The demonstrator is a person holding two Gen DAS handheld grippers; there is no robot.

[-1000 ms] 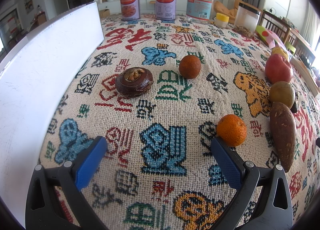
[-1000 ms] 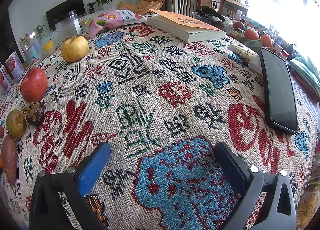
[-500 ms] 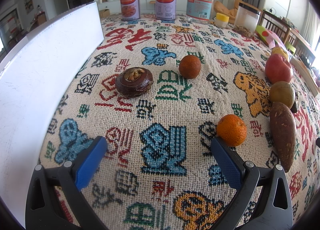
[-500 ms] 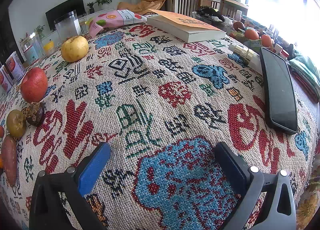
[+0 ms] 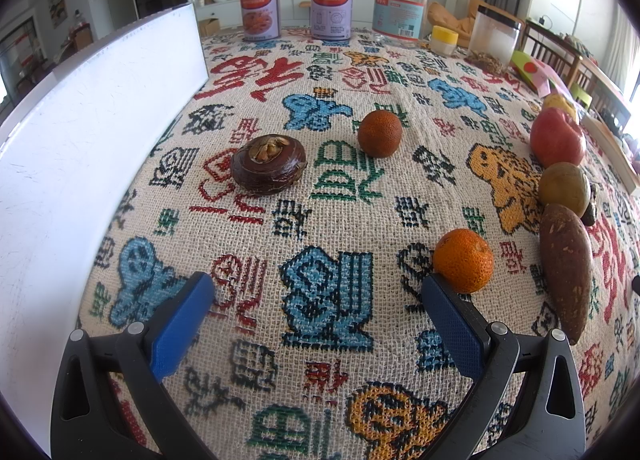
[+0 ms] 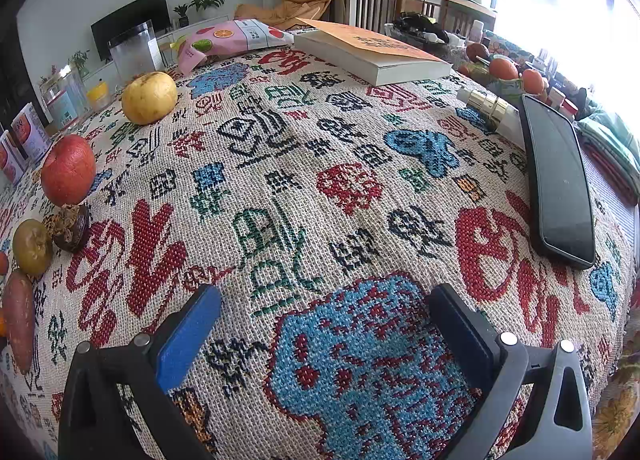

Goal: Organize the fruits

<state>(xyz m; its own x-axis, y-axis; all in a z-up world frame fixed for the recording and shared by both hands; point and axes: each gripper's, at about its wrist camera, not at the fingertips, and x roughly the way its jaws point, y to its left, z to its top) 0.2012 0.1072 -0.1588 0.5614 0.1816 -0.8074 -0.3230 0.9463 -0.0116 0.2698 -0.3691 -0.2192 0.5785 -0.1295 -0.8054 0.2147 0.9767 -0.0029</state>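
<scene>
In the left wrist view the left gripper (image 5: 316, 300) hangs low over the tablecloth (image 5: 332, 188) with jaws wide and empty, an orange (image 5: 463, 266) just beside its right finger, likely the nearest pick; a sweet potato (image 5: 566, 272), green fruit (image 5: 564, 189) and red apple (image 5: 557, 138) form a row at right, while a dark round fruit (image 5: 269, 169) and brown fruit (image 5: 379, 133) lie apart. In the right wrist view the right gripper (image 6: 320, 318) is also wide and empty over bare cloth, the row of fruit well off to its left, ending in a yellow apple (image 6: 149, 97).

Left gripper (image 5: 316, 290) hangs low over the patterned worktop (image 5: 332, 188), fingers (image 5: 182, 324) spread wide with nothing between them. A bright orange tangerine (image 5: 463, 261) sits just beside the right fingertip. Next to it on the right lies a sweet potato (image 5: 567, 272). Further back: a dark brown round fruit (image 5: 268, 164) and a darker orange one (image 5: 379, 133). White board (image 5: 80, 132) along the left edge.
</scene>
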